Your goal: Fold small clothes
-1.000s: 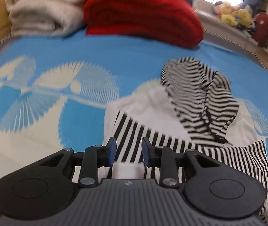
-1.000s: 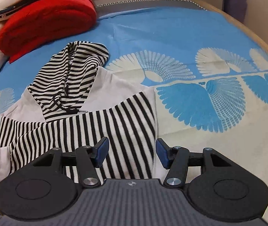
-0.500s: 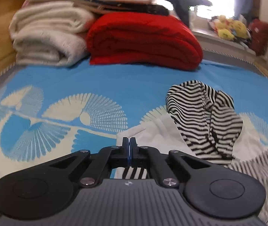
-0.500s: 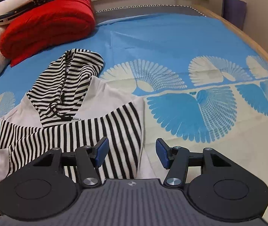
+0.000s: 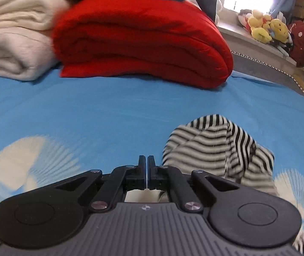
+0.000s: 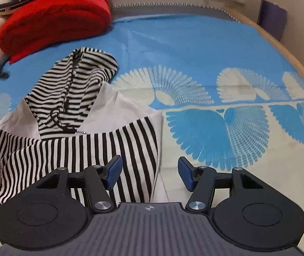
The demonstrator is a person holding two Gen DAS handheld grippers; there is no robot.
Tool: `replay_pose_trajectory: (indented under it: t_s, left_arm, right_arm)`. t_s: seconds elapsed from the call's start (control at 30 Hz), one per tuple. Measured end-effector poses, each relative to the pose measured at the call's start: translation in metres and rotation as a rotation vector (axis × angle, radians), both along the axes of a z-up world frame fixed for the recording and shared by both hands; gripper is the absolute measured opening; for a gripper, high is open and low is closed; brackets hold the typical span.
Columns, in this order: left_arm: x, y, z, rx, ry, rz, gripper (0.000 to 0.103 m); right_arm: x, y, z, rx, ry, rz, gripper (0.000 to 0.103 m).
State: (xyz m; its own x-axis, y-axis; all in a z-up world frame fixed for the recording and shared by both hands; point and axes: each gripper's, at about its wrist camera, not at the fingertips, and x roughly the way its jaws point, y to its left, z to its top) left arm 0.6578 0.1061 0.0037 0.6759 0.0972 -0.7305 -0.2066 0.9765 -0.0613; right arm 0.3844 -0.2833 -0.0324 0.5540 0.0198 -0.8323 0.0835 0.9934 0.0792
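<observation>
Left gripper (image 5: 147,171) closed; right gripper (image 6: 149,176) opening, nothing between.

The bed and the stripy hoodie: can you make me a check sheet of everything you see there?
Surface: blue bedsheet with cream fan patterns.
Job's things: striped hoodie lying flat, hood spread above the body.
Clutter: folded red blanket, cream blankets, plush toys on the sill.
Grippers: left hand-held gripper shut, cloth between its fingers not visible; right hand-held gripper opening, jaws apart over the hoodie's edge, gripping nothing.
Cables: nothing seen.
Surroundings: bright window, wooden bed frame.
</observation>
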Motion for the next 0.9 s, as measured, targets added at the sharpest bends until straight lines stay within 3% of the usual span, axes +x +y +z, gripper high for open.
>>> replay_pose_trajectory:
  t_s: [0.17,0.23,0.3,0.5,0.63,0.67,0.7,0.8,0.9]
  left_arm:
    - [0.083,-0.003,-0.036,-0.076,0.073,-0.018,0.003]
    - [0.11,-0.005,-0.048,-0.1,0.103,0.0,0.013]
    - [0.132,-0.008,-0.057,-0.12,0.131,0.024,0.032]
    - [0.175,-0.016,-0.08,-0.139,0.182,0.036,0.057]
    - [0.184,-0.025,-0.096,-0.173,0.223,0.011,0.056]
    - [0.183,-0.03,-0.097,-0.154,0.212,-0.004,0.038]
    - [0.181,-0.035,-0.096,-0.115,0.211,-0.032,0.006]
    - [0.165,-0.046,-0.08,-0.048,0.18,-0.089,0.007]
    - [0.124,-0.061,-0.042,0.045,0.081,-0.207,0.007]
  right_arm:
    - [0.006,0.009,-0.013,-0.011,0.033,0.033,0.06]
    - [0.008,0.01,-0.014,-0.012,0.035,0.032,0.06]
    - [0.012,0.01,-0.014,-0.001,0.036,0.023,0.06]
    - [0.014,0.018,-0.018,0.0,0.047,0.054,0.06]
    - [0.016,0.016,-0.018,-0.004,0.046,0.046,0.06]
    - [0.016,0.015,-0.018,-0.003,0.046,0.045,0.06]
    - [0.016,0.015,-0.019,-0.003,0.047,0.046,0.06]
    - [0.017,0.012,-0.019,-0.002,0.052,0.039,0.06]
    - [0.018,0.005,-0.011,0.022,0.037,0.018,0.06]
